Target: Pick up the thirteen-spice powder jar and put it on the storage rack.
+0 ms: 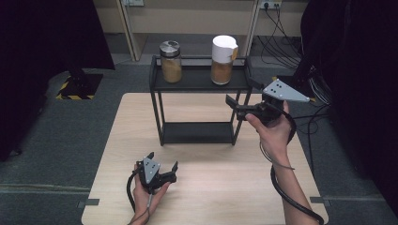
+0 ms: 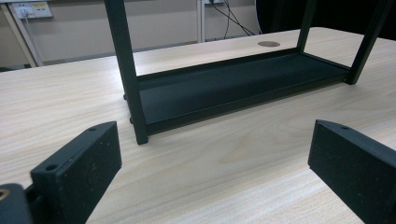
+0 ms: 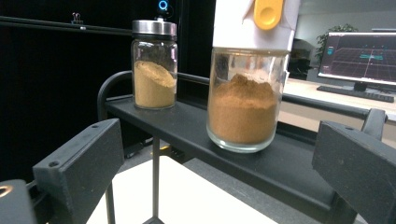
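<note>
1. I see a pale wooden table (image 1: 206, 187) with rounded corners standing on grey carpet (image 1: 51, 140).
2. On the far half of the table stands a black metal rack (image 1: 199, 84) with two shelves, its four thin legs resting on the tabletop.
3. The rack's bottom shelf (image 2: 224, 88) is a shallow black tray just above the wood, and I find it bare.
4. On the top shelf (image 3: 187, 130) I count two jars, well apart.
5. Toward the left end, a jar with a metal lid (image 1: 171, 62) holds yellowish powder.
6. Toward the right end, a jar with a white cap (image 1: 223, 60) holds browner powder.
7. Both jars stand upright.
</note>
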The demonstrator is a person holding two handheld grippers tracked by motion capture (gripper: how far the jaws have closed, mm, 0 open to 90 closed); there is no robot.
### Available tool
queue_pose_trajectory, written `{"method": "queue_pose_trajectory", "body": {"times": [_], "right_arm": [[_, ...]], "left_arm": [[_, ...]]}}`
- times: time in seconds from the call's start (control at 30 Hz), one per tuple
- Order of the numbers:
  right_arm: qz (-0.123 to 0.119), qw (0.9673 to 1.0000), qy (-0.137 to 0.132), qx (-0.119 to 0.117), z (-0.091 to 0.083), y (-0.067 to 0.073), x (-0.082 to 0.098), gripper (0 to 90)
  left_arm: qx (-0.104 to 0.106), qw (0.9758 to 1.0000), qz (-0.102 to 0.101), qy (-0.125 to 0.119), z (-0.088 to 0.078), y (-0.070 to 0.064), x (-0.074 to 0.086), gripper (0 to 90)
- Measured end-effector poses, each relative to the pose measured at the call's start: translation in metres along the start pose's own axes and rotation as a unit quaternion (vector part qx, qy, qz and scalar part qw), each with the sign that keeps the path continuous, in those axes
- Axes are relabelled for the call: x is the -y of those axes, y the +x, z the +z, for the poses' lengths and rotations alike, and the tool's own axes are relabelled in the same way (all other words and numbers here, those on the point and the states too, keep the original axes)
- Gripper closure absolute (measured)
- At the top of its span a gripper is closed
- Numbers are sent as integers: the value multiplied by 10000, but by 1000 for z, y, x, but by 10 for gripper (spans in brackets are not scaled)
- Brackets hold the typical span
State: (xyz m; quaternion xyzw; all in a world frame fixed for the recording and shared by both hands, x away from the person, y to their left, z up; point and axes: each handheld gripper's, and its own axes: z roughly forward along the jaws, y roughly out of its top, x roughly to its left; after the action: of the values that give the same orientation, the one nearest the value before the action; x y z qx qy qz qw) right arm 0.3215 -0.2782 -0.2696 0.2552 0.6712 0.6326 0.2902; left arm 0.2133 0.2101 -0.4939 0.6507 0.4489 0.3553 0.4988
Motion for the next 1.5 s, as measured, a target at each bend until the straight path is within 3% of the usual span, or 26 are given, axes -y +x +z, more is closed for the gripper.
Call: {"method": "queue_pose_trajectory", "body": {"times": [0.53, 1.5], "right_arm": [[-100, 9999, 103, 24, -13, 0, 10, 25], [-137, 9988, 461, -41, -42, 6, 48, 23]], "left_arm": [[-15, 10000, 19, -10, 0, -1, 0, 21], [-39, 10000, 17, -20, 0, -2, 1, 21]]}}
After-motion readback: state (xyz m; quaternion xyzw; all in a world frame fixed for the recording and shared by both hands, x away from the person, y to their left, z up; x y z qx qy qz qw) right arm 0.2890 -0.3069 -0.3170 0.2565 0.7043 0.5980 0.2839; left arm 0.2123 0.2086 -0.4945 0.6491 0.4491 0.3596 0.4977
